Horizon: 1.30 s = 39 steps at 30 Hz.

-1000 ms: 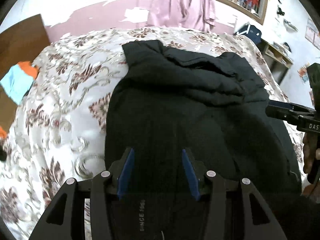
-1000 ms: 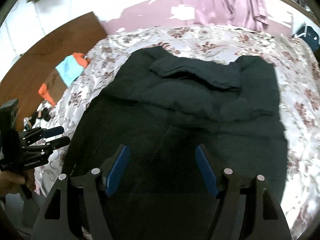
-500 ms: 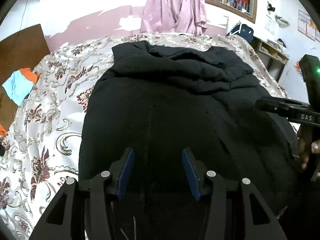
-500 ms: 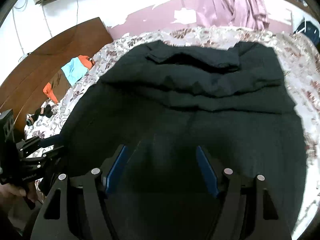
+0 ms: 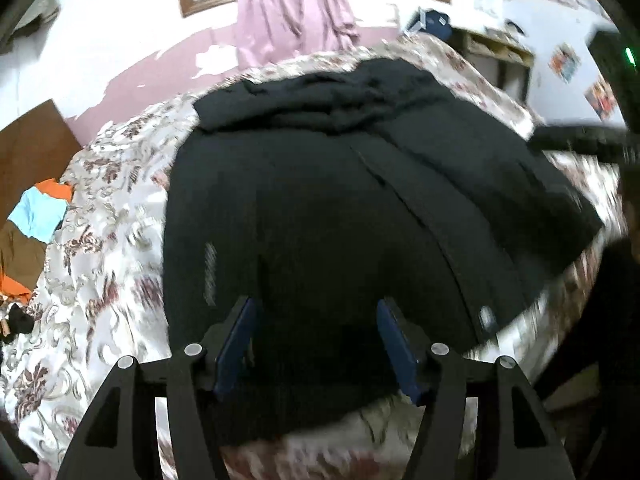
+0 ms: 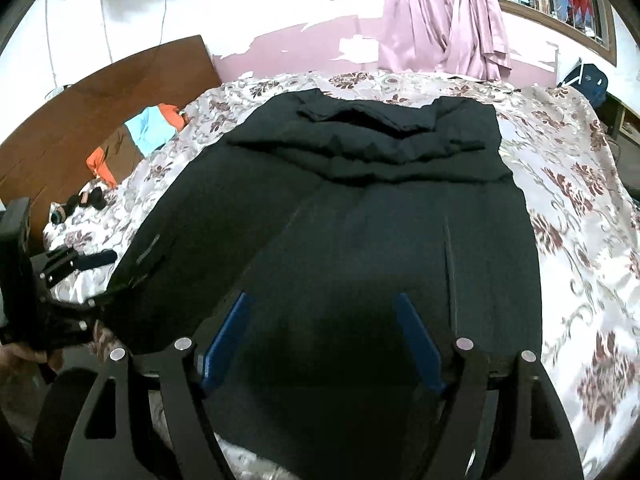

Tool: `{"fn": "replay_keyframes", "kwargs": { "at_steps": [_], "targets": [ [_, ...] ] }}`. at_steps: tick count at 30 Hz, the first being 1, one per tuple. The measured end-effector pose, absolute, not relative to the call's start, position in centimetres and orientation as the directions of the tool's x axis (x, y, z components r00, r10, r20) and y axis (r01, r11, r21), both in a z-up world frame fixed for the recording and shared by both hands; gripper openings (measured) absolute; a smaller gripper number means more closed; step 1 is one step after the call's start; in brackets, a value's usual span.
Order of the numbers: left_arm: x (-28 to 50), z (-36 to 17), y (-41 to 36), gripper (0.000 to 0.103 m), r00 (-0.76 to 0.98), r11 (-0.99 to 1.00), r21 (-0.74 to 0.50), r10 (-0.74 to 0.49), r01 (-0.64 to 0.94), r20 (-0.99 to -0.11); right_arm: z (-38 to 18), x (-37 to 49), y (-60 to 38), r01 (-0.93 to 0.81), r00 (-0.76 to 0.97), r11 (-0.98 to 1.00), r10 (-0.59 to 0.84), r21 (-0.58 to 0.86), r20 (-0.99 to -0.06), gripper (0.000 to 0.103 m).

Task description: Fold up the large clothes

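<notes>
On the floral bed (image 6: 568,184), both grippers' fingers (image 5: 236,340) (image 6: 416,344) open over black garment (image 6: 360,208).

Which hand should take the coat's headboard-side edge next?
Left. Its gripper sits right at that edge of the black coat; the right gripper is over the coat's middle. Both are empty, jaws opening.

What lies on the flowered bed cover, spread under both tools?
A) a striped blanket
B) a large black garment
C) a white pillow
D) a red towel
B: a large black garment is spread over the flowered bed cover, seen in both wrist views.
</notes>
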State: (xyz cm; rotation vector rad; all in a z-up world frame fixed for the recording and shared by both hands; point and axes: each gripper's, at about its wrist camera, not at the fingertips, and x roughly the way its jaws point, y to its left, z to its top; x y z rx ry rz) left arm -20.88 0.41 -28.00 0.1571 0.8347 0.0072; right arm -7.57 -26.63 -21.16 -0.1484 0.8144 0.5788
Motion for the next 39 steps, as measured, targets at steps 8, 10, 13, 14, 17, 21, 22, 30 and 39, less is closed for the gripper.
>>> {"fn": "replay_keyframes", "kwargs": {
  "at_steps": [8,10,13,14,17,21,22,30,39],
  "targets": [
    [-23.4,-32.1,-1.5,0.061,0.580,0.956,0.213,0.059,0.200,-0.812,-20.5,-10.2,-27.6,-0.529,0.553,0.844,0.425,0.092,-0.716,0.072],
    [-23.4,-32.3,-2.1,0.061,0.589,0.937,0.271,0.093,0.221,-0.802,-20.2,-10.5,-27.7,-0.527,0.558,0.844,0.428,0.095,-0.711,0.072],
    [-23.3,-33.6,-2.9,0.061,0.602,0.898,0.373,0.168,0.234,-0.780,-19.8,-10.7,-27.8,-0.526,0.564,0.845,0.432,0.098,-0.704,0.072],
    [-23.3,-34.5,-3.2,0.061,0.606,0.881,0.408,0.193,0.238,-0.771,-19.6,-10.7,-28.0,-0.526,0.568,0.845,0.434,0.097,-0.699,0.072],
    [-23.6,-36.3,-4.0,0.061,0.628,0.830,0.498,0.251,0.252,-0.737,-19.5,-10.8,-28.4,-0.522,0.576,0.848,0.435,0.098,-0.693,0.072],
    [-23.7,-37.3,-4.2,0.061,0.666,0.806,0.546,0.280,0.228,-0.691,-20.3,-10.7,-28.8,-0.518,0.565,0.850,0.427,0.098,-0.706,0.072],
    [-23.4,-37.4,-4.1,0.061,0.672,0.817,0.538,0.280,0.209,-0.686,-20.6,-10.7,-28.9,-0.520,0.561,0.849,0.424,0.095,-0.711,0.072],
    [-22.7,-37.1,-3.0,0.063,0.697,0.888,0.447,0.253,0.109,-0.671,-25.1,-14.0,-28.2,-0.580,0.573,0.813,0.357,-0.057,-0.738,0.072],
    [-21.0,-35.1,-1.3,0.054,0.707,0.946,0.317,0.175,0.073,-0.685,-28.3,-17.4,-25.5,-0.620,0.641,0.704,0.199,-0.347,-0.742,0.072]
  ]
}}
